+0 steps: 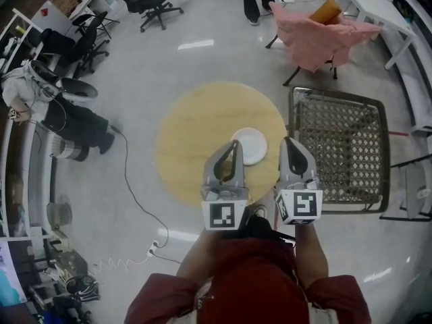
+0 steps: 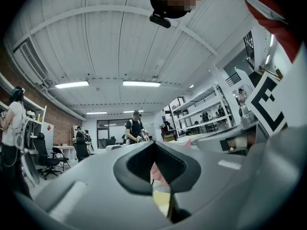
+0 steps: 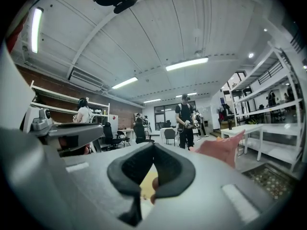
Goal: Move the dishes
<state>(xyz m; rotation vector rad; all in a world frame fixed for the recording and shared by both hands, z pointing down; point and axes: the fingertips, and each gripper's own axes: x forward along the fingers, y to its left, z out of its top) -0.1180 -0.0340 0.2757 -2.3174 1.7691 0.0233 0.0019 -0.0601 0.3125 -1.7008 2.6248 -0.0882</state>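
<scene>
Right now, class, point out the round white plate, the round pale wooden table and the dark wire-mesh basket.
Round white plate [image 1: 256, 142]: head view, its bare centre.
Round pale wooden table [image 1: 192, 130]: head view, bare left half.
Dark wire-mesh basket [image 1: 337, 144]: head view, its mesh floor.

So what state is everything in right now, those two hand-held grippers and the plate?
Left hand-held gripper: shut, empty.
Right hand-held gripper: shut, empty.
Plate: empty, flat on the round table, not held.
Wire rack: looks empty, beside the table.
Pink cloth: draped over a chair.
</scene>
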